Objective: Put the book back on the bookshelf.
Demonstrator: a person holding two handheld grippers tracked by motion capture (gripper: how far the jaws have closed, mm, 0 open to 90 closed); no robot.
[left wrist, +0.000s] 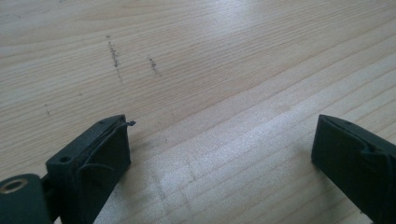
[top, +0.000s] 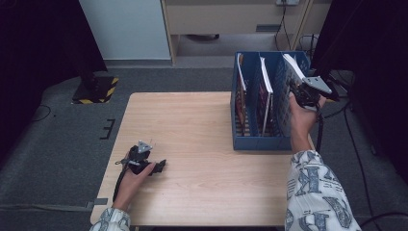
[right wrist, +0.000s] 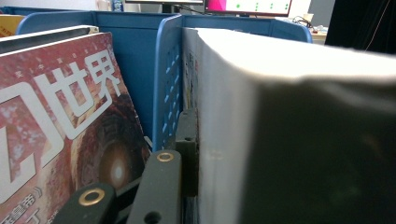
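Observation:
A blue file rack (top: 262,143) with three slots stands on the right side of the wooden table (top: 192,125). A thick white-edged book (top: 293,66) leans in its rightmost slot. My right gripper (top: 299,92) is shut on that book's near edge; in the right gripper view one black finger (right wrist: 187,140) presses flat against the book (right wrist: 261,116), and the other finger is hidden behind it. My left gripper (top: 161,166) rests on the table near the front left. It is open, with bare wood between its fingers (left wrist: 100,149).
A red magazine (right wrist: 70,121) with white characters stands in the middle slot, behind the blue divider (right wrist: 166,79). Another book (top: 240,82) stands in the left slot. Dark curtains hang at both sides, and a cabinet stands behind the table.

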